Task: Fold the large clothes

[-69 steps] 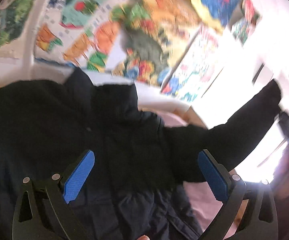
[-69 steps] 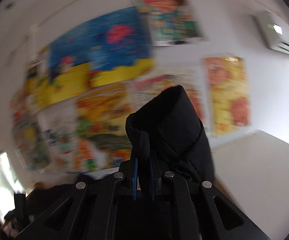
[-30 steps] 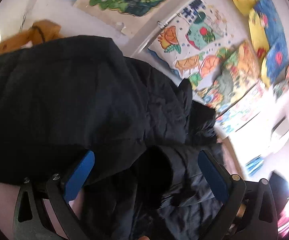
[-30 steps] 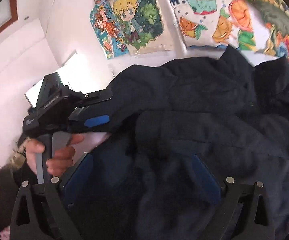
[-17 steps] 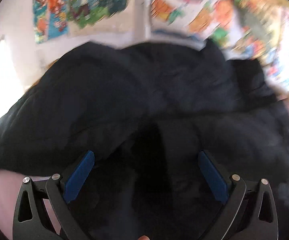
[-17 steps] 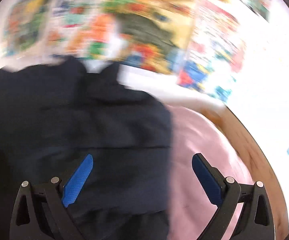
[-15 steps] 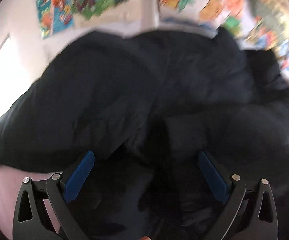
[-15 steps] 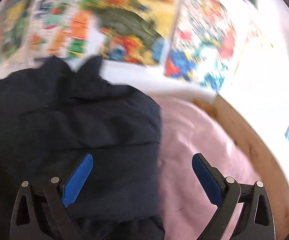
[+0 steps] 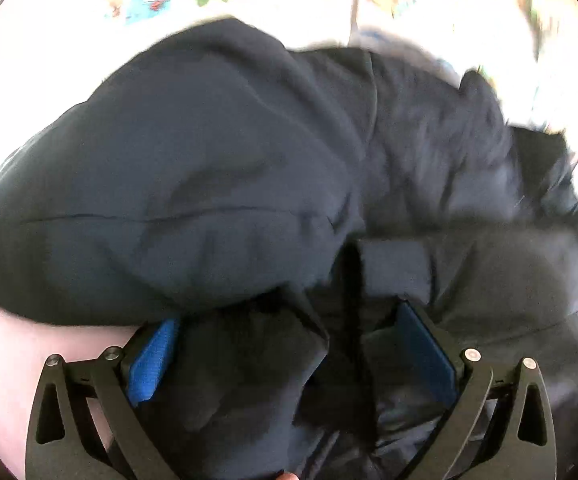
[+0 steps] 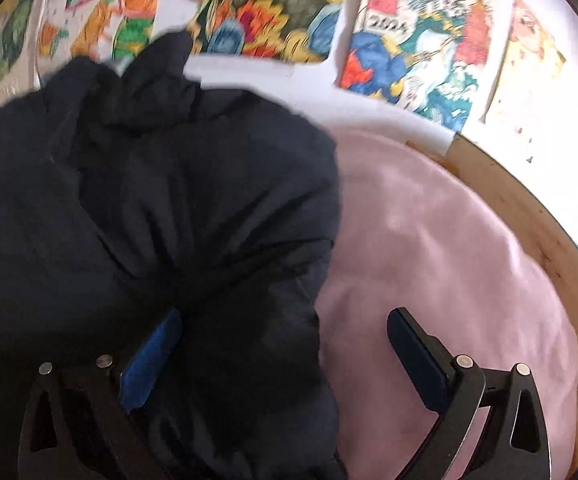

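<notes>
A large black padded jacket [image 9: 217,184] lies bunched on a pink sheet [image 10: 441,248], which covers a surface with a wooden rim [image 10: 529,208]; whether that surface is a bed or a tabletop cannot be told. The jacket occupies the left part of the sheet as the right wrist view shows it, with bare pink cloth to its right.

Left tool [image 9: 289,354]: jaws spread wide, holding nothing. Its blue pads [image 9: 151,364] stand to either side of a dark fold of the jacket, and the fabric fills the gap between them. The left pad sits just under the jacket's lower edge, where pink sheet shows beside it. Contact between pads and fabric cannot be confirmed; the view is blurred.

Right tool [image 10: 285,354]: jaws likewise spread wide, gripping nothing. Its left blue pad [image 10: 151,364] is against or just beside the jacket's right-hand edge, where the fabric gathers into creases. Its right finger [image 10: 417,356] stands over bare pink sheet, apart from the garment.

Quilted seams are visible across the jacket in both views. A raised dark peak of the garment [image 10: 165,64] stands at its far side, near the wall.

Colourful posters [image 10: 409,40] cover the white wall behind the surface.
</notes>
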### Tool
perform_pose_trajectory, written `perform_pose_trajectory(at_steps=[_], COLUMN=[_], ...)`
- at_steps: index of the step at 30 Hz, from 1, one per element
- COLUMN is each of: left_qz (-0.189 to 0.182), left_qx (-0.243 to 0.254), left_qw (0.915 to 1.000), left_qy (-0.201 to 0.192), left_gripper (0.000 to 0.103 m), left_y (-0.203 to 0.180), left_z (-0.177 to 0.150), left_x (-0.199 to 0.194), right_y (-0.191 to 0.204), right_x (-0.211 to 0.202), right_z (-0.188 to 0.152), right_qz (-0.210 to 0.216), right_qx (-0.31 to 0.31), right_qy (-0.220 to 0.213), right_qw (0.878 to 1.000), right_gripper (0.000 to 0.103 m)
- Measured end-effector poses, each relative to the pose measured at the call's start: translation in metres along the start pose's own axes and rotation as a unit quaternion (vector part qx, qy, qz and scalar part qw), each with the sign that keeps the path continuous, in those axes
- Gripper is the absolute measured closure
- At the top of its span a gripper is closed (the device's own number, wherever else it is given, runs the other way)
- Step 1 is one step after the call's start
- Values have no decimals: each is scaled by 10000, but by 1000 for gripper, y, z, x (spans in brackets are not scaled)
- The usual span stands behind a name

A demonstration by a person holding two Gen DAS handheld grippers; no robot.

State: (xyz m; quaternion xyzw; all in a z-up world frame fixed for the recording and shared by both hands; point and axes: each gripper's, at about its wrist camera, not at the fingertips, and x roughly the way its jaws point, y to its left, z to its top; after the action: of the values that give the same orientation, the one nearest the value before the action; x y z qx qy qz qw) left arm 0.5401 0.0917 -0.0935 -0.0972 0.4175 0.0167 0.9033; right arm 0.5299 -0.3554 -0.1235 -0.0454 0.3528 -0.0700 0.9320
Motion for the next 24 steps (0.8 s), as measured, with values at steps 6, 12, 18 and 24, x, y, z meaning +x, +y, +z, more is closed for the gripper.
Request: perform_pose_trajectory(at_steps=[6, 12, 18, 24], left_qz=[-515, -121, -160, -581], left_qx=[-515, -1458, -3167, -4270], left_qw=[9966, 9866, 9432, 8972], left_qy=[-374, -716, -989, -968], left_gripper=[1, 1, 1, 2], left_y=[58, 150, 266, 320], left_z=[-11, -21, -27, -28], left_x=[-80, -151, -168, -151], right_y=[13, 49, 102, 133], right_x=[-62, -125, -174, -197], right_z=[11, 10, -6, -23], right_qz=[527, 1430, 2227, 2416], right_qx=[-604, -839, -1300, -1800], right_qy=[-362, -450, -228, -119], right_qw=[9961, 9851, 9659, 9535], right_gripper=[0, 0, 0, 0])
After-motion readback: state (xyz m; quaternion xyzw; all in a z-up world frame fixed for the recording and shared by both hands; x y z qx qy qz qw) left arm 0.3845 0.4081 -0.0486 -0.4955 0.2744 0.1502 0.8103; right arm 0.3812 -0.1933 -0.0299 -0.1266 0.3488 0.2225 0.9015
